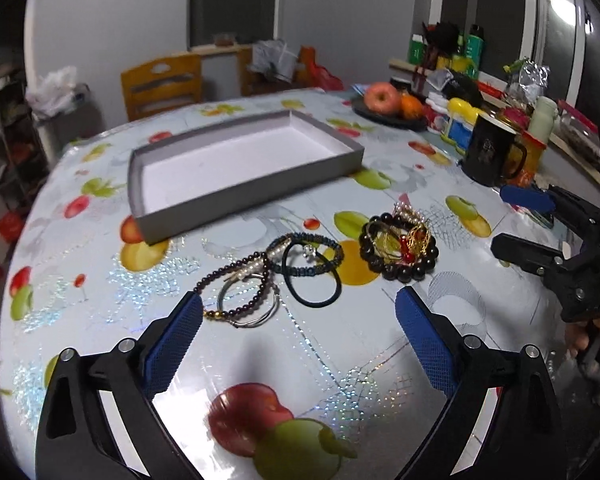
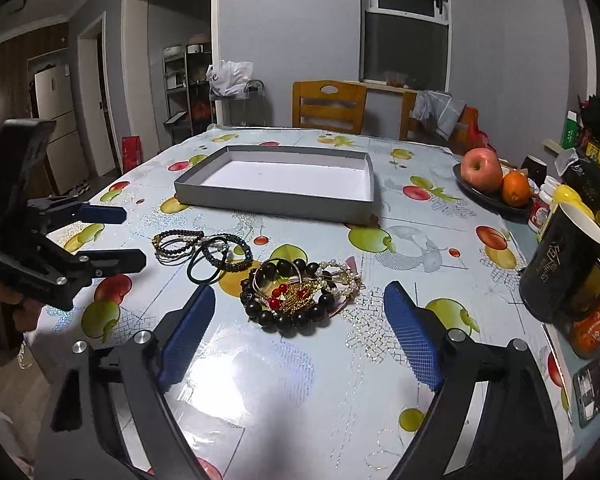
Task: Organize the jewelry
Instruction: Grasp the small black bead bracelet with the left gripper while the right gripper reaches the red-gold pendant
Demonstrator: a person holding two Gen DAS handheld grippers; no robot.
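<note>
Left gripper [image 1: 298,320]: fingers spread wide, nothing between them, hovering just above the tabletop [image 1: 100,292] and pitched down at the near-left jewelry cluster. I read that as lining up a first pick.

Left cluster [image 1: 268,276], loops tangled and overlapping:
- dark purple bead bracelet [image 1: 236,276], 1
- thin silver bangle [image 1: 256,312], looks like 1, maybe 2 stacked, can't tell
- blue-grey beaded bracelet [image 1: 320,256], 1
- plain black hair tie [image 1: 312,280], 1
- short pearl piece under the purple one, count unclear

The overlap means pulling one likely drags its neighbours, so I'd go for an outer loop.

Grey tray [image 2: 272,196]: 1, shallow, white inside, nothing in it. It sits on the far side of both clusters, well apart from them. Presumably the drop target, so no piece is sorted yet.

Right cluster [image 2: 300,296], near-centre in the right wrist view:
- big dark bead bracelet [image 2: 284,320], 1, ringing the rest
- gold chain piece with red beads [image 2: 296,292] lying inside the ring
- pearl strand [image 2: 340,276] on its right edge
- thin metal hoop through the heap, count unclear

Right gripper [image 2: 300,320]: fingers apart, not touching anything, straddling the dark bead bracelet from the near side. Nothing gripped.

Far-right clutter, not task items: black mug [image 2: 564,264], 1; dark plate [image 2: 480,196] carrying 1 apple [image 2: 480,168] and 1 orange [image 2: 516,188]; phone [image 2: 596,384] at the near-right tabletop edge. The mug is near the right fingers, so I'd watch the swing.
</note>
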